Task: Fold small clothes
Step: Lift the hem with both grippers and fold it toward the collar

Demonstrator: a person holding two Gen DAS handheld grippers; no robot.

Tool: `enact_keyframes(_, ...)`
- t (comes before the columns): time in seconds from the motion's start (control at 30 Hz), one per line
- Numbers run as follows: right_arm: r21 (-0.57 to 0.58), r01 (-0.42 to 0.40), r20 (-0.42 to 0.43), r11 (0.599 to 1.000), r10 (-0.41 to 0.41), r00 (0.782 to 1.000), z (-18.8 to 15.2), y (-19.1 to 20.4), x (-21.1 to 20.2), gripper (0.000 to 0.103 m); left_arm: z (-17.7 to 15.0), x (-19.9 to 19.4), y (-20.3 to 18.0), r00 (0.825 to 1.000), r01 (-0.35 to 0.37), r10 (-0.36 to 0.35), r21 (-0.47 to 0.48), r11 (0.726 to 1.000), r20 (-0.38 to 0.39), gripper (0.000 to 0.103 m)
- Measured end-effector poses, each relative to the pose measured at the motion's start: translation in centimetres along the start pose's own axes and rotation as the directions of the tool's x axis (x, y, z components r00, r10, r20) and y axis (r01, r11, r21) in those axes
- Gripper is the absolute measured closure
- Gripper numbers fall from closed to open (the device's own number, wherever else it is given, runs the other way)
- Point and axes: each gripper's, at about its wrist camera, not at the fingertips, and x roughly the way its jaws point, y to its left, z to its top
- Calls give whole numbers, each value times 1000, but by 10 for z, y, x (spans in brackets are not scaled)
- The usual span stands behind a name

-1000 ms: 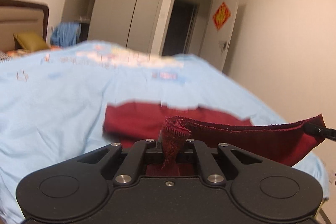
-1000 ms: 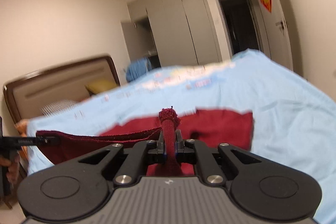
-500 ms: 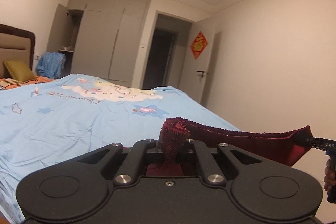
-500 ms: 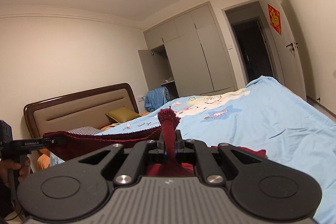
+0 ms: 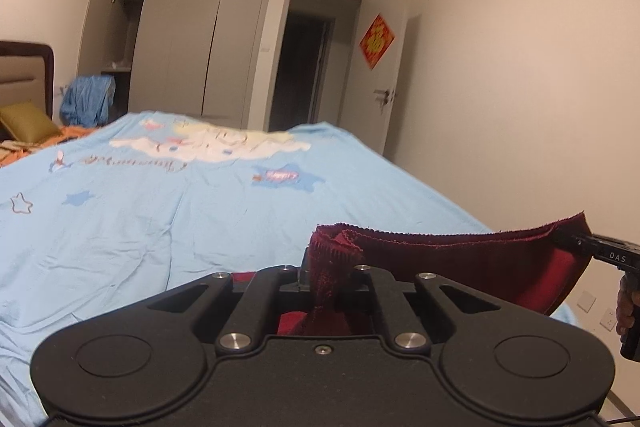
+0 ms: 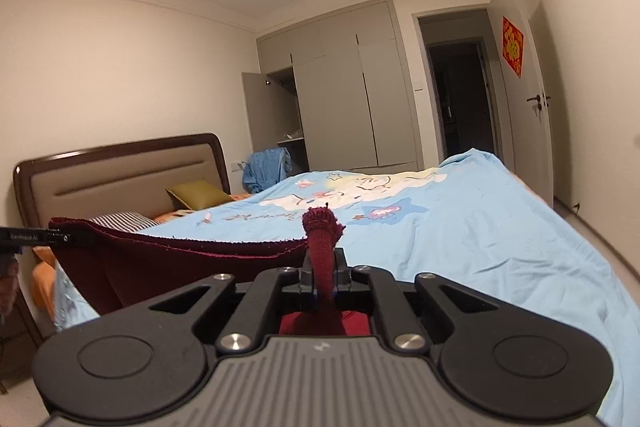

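Dark red cloth, soft and fuzzy, stretched in the air above blue bed cover. Pinched tight at one end by left gripper, other end by right gripper.

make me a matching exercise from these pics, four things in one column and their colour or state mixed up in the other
Things:
1. cloth
2. bedspread
3. pillow
4. wardrobe door

Colour or state:
A. olive green, by the headboard
B. standing open
C. dark red, stretched between the left gripper and the right gripper
D. light blue with a cartoon print

Pairs: 1-C, 2-D, 3-A, 4-B
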Motion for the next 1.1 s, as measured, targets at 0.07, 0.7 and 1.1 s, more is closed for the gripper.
enact_keyframes(0.07,-37,15,-12,999,-16,1000,6,-1,24,96,10,23,11,999,-7,6,-12,1000,-49,96)
enact_keyframes(0.7,-100,94,-255,991,-116,960,-11,-43,226,96,19,212,77,957,-80,60,-60,995,-285,94)
enact_keyframes(1.1,-90,123,-367,988,-147,918,-53,-66,288,96,-18,280,97,917,-166,111,-114,979,-382,94)
